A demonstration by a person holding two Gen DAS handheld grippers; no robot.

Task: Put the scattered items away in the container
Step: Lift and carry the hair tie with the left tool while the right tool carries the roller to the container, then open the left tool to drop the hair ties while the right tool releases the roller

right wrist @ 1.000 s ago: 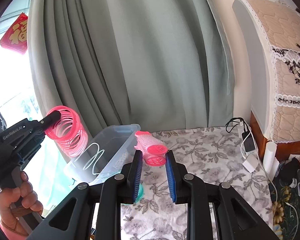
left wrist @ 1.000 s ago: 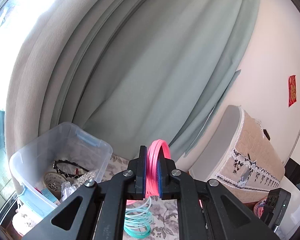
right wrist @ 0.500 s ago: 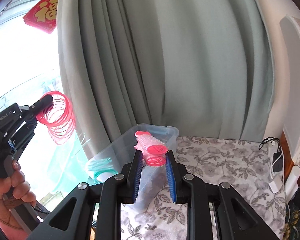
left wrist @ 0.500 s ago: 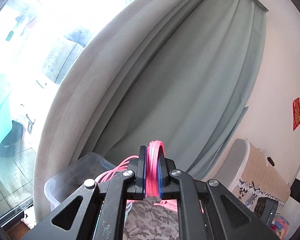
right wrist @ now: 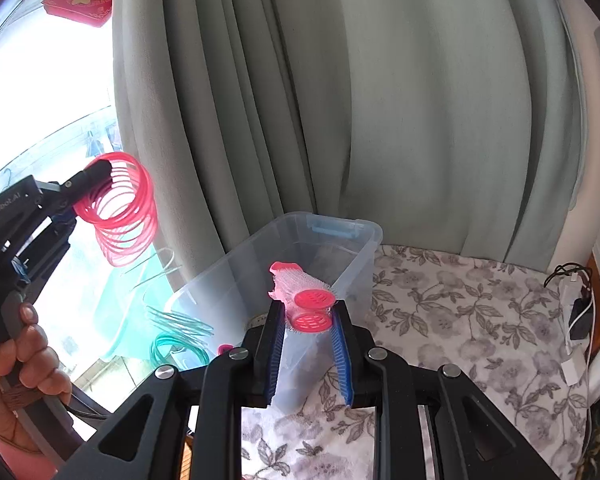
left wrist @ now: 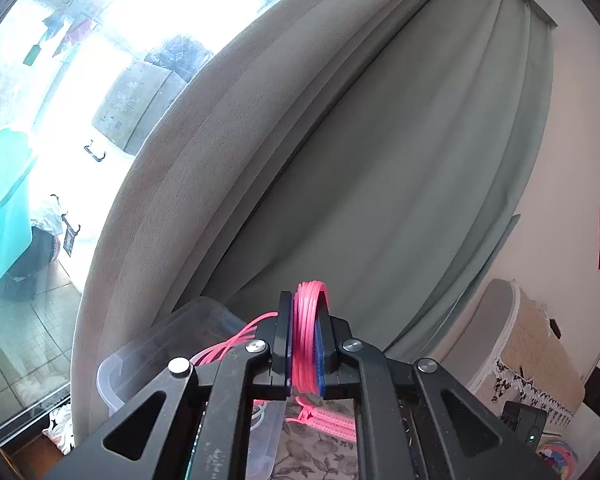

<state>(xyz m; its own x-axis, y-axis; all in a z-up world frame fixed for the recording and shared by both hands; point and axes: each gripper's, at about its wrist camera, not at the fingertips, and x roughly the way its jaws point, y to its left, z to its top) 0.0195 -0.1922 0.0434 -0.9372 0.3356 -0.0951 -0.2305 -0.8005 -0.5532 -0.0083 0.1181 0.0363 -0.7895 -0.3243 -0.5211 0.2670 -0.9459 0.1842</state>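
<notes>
Pink hair rollers (right wrist: 310, 307) pinched in the right claw (right wrist: 309, 334) over the clear bin (right wrist: 342, 236); left claw (left wrist: 305, 354) clamps a pink coil (left wrist: 309, 336).

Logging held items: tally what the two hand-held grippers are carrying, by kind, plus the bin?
Pink coil: 1, in left hand-held gripper
Pink hair rollers: 2, in right hand-held gripper
Clear bin: 1
Total: 4

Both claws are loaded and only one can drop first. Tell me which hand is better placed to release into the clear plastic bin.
Right. The right claw holds the pink hair rollers directly before the clear plastic bin, near its rim. The left claw carries the pink spiral coil high and off to the bin's side.
</notes>
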